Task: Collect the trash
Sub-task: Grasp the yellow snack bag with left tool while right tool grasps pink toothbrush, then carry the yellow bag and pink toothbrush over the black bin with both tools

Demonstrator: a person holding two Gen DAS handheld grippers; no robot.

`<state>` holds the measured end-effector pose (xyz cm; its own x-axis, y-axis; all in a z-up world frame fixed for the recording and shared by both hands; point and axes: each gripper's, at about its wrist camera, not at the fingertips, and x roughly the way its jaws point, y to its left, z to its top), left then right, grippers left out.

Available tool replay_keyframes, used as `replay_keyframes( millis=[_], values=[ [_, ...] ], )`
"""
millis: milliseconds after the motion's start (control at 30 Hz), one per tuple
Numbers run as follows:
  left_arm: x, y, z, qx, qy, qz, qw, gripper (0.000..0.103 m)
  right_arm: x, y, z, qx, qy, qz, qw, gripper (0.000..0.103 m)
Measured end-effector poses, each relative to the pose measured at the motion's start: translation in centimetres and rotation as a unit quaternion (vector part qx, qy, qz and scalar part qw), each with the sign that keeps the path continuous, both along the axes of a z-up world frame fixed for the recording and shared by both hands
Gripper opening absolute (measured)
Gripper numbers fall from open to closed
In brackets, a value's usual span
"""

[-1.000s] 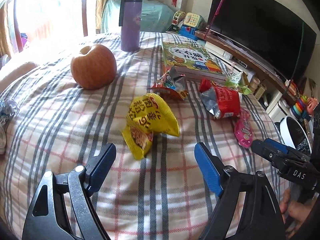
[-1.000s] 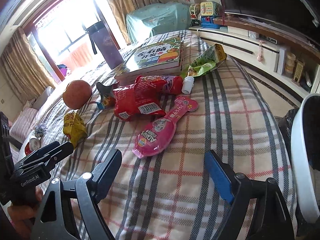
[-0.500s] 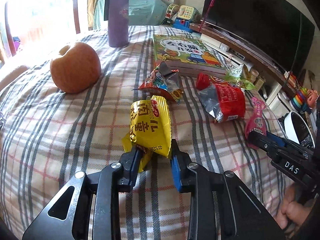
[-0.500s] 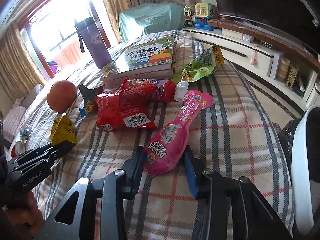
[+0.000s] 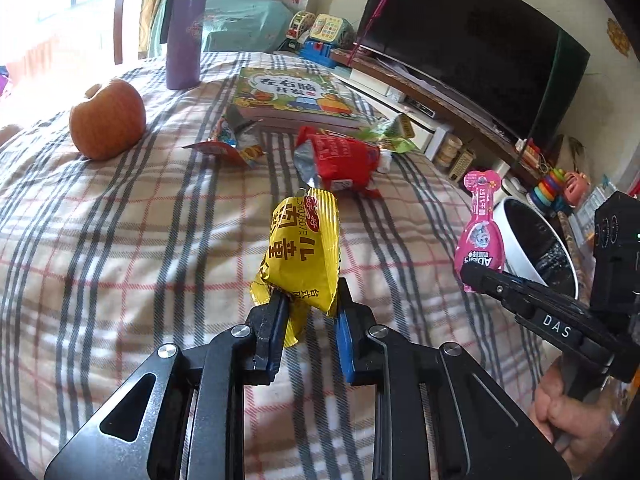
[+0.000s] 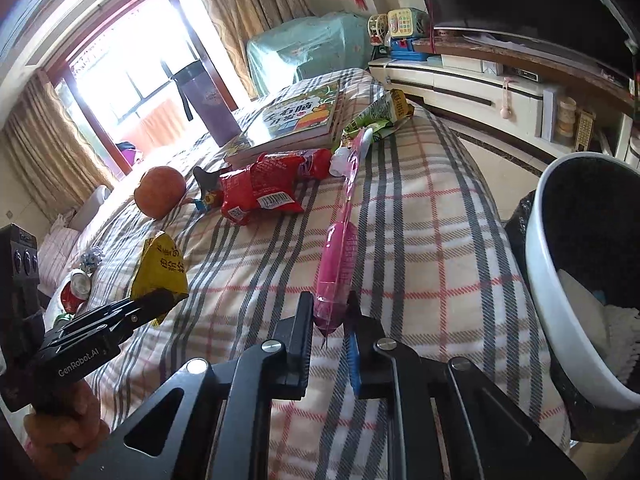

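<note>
Two wrappers are up off the plaid bedspread (image 5: 120, 240) at once, midway through the trash collection, with the carry to the bin judged the step in hand. At left, the left gripper (image 5: 310, 308) has just been closing its jaws, which now pinch the lower edge of a crinkled yellow snack bag (image 5: 300, 248), glossy foil standing puffed and upright above the cloth. At right, the right gripper (image 6: 330, 312) has likewise just been closing and clamps the bottom end of a flat, bottle-shaped pink pouch (image 6: 338, 256), slick plastic seen edge-on from its own camera. Farther right, beside the bed, waits the white-rimmed trash bin (image 6: 540, 264), lined with a black bag and already holding something pale. The next move probably calls for swinging both pieces over that rim and releasing; both are light and limp, so they may flutter or catch on the pads. Still lying on the bed: a torn orange wrapper (image 5: 228, 144), a creased red foil bag (image 5: 340, 156) and a green packet (image 6: 380, 114), near a round apple (image 5: 106, 120), a purple tumbler (image 5: 183, 36) and a picture book (image 5: 292, 94)
</note>
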<state>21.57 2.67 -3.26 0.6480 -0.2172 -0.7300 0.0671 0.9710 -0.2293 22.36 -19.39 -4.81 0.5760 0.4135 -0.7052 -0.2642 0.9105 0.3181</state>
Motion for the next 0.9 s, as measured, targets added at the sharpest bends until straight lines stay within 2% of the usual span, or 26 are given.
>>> replay_keyframes(
  millis=[167,600,900],
  values=[
    [-1.1,-2.5,0.4,-0.009,0.001,-0.026,0.9996,0.020,-1.5,-1.5,0.5,0.007,-0.007,-0.007,1.000,0.015],
    [-2.3,-9.9,1.8,-0.001,-0.010,-0.101,0.9948,0.020,-4.7,-6.8,2.0,0.004,-0.026,-0.041,0.999,0.015],
    [-2.6,-13.4,2.7,0.006,-0.019,-0.134,0.9908,0.020,-6.0,-10.0,2.9,0.003,-0.036,-0.067,0.997,0.015]
  ],
)
